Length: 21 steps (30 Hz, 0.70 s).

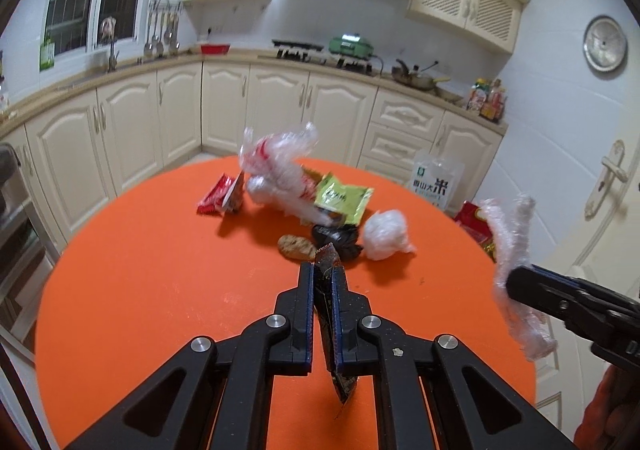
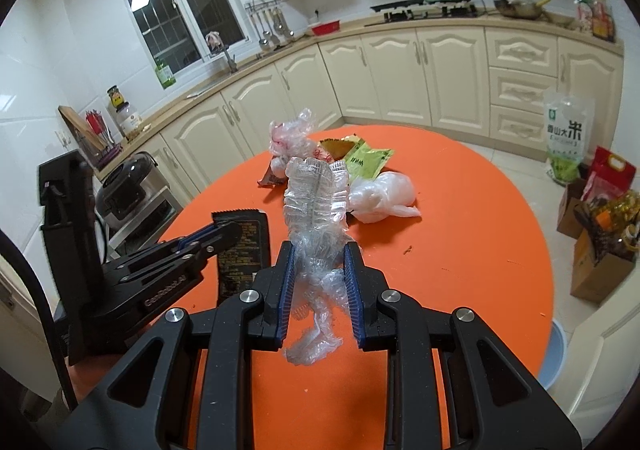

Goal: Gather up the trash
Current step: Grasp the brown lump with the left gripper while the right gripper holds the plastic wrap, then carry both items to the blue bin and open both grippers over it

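Left gripper (image 1: 322, 277) jaws clamped on dark serrated-edge wrapper (image 1: 326, 264); right gripper (image 2: 320, 256) jaws clamped on crinkled clear plastic (image 2: 314, 202).

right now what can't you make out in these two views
- Where the trash goes: no bin can be identified; in the right wrist view a blue tub is cut off by the table and the frame edge.
- Clear crumpled bag at the pile, left wrist view: blurred, print unreadable.
- Dark wrapper in the left gripper: seen edge-on there, its label too small in the right wrist view.
- Brown lump: too unclear to identify.
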Tool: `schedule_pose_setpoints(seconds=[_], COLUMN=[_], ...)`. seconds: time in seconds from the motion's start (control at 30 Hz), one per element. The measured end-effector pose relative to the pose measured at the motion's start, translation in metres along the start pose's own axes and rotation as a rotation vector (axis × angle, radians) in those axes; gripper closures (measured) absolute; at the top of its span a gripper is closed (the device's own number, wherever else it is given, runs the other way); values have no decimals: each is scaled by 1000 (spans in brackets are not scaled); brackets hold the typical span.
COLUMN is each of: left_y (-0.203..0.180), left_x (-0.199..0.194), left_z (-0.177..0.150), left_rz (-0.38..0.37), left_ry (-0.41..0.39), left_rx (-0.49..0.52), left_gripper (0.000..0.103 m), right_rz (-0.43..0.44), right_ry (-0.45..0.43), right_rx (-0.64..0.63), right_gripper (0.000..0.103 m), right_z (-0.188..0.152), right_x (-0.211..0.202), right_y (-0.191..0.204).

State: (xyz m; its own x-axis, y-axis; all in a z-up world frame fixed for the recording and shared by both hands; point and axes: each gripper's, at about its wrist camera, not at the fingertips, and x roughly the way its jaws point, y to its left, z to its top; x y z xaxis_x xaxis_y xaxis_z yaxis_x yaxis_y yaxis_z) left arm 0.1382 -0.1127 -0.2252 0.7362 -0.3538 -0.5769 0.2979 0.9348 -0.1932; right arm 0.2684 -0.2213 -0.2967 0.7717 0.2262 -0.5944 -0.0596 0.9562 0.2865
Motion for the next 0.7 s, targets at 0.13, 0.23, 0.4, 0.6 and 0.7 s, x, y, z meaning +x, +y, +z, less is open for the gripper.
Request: schedule_pose_setpoints(seconds=[0.13,0.23,0.4,0.6,0.7], left_y=[-18,-37,-79,-132,-153], left_x=[-28,-48,-76,-90,-84], left_z=[0,4,10,13,17], left_rz=[-12,-30,-73,-150,-185], left_ry=[-43,-79,-130,-158,-161], left_rx=[33,71,147,205,228], left_gripper=[100,100,100,100,100], right_rz=[-7,-17,-52,-117,-161], right_ry=[-28,-49,-100,-167,-204], right_rx=[2,5,18,43,60], right_gripper=[80,80,80,80,80], right_z=[-2,-2,-3,-2,-3], right_x=[-16,-28,-57,-101,-126], right_y=[0,-1,-10,-30,-44])
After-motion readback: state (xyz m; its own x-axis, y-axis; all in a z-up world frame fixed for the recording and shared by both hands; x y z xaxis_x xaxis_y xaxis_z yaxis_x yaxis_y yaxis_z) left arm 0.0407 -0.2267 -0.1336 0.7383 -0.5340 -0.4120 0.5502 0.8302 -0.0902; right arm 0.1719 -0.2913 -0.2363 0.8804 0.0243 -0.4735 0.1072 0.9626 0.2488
